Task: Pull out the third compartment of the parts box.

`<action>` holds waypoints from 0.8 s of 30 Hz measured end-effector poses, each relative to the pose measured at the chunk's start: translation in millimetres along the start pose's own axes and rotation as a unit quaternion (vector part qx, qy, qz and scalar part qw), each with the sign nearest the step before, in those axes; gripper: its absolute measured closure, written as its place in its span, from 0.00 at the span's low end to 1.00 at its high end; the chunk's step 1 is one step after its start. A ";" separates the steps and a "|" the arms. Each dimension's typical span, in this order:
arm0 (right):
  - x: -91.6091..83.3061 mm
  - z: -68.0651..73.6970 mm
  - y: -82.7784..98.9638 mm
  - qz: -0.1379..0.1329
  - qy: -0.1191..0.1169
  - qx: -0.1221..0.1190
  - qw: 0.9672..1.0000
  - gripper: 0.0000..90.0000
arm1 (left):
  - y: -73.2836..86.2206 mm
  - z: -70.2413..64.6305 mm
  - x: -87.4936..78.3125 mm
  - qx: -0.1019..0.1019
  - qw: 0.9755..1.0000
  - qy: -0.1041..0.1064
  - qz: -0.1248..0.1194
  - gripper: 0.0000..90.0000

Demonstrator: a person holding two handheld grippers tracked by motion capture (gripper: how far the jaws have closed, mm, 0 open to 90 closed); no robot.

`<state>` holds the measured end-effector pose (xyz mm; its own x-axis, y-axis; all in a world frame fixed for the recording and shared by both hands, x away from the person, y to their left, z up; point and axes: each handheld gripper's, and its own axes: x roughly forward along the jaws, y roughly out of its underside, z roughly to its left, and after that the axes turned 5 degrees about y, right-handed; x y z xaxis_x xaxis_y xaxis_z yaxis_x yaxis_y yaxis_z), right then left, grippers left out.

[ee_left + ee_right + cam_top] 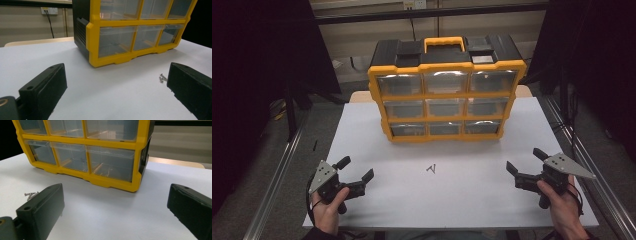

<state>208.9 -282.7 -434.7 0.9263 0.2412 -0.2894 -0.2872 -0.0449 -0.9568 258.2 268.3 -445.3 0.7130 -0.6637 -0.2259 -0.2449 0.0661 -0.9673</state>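
On the white tabletop, few small metal screws lie between the left gripper and right gripper, both wide open holding nothing, near the yellow-framed drawer organiser

Dim room with dark edges; soft overhead glare on the white table, slightly soft focus.

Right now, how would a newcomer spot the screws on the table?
Find the yellow drawer cabinet standing on the white table. In front of its middle, between the two grippers, lie the screws: a tiny dark cluster, the only loose items on the white surface.
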 end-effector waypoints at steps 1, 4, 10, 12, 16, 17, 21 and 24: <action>-0.1 0.1 0.0 -0.001 -0.001 0.000 1.000 0.00 | 0.0 0.0 0.0 0.000 1.000 0.001 -0.001 0.03; -0.2 0.3 0.0 -0.001 -0.003 0.000 1.000 0.00 | 0.1 -0.2 0.0 -0.001 1.000 0.000 -0.001 0.03; 0.3 1.4 -0.4 0.001 -0.007 -0.005 1.000 0.00 | 0.2 -0.1 0.6 -0.002 1.000 -0.002 0.004 0.03; 0.5 2.1 -0.6 0.001 -0.010 -0.006 1.000 0.00 | 0.2 -0.6 1.4 -0.007 1.000 -0.002 0.001 0.03; 1.3 3.0 -1.3 0.001 -0.010 -0.007 1.000 0.00 | 0.2 -0.2 2.4 -0.008 1.000 0.000 0.000 0.03; 1.9 3.2 -1.7 0.000 -0.010 -0.006 1.000 0.00 | 0.2 0.0 2.4 -0.008 1.000 -0.001 0.001 0.03; 4.0 5.3 -5.2 -0.008 -0.011 -0.014 1.000 0.00 | -0.2 -0.4 3.7 -0.010 1.000 -0.001 0.000 0.03; 5.2 8.1 -9.3 -0.016 -0.012 -0.019 1.000 0.00 | -0.1 -0.6 3.8 -0.010 1.000 0.000 0.002 0.04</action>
<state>214.5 -273.2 -427.1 0.9290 0.2656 -0.2578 -0.2471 -0.0735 -0.9662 260.5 265.4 -445.9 0.7126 -0.6631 -0.2290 -0.2600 0.0536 -0.9641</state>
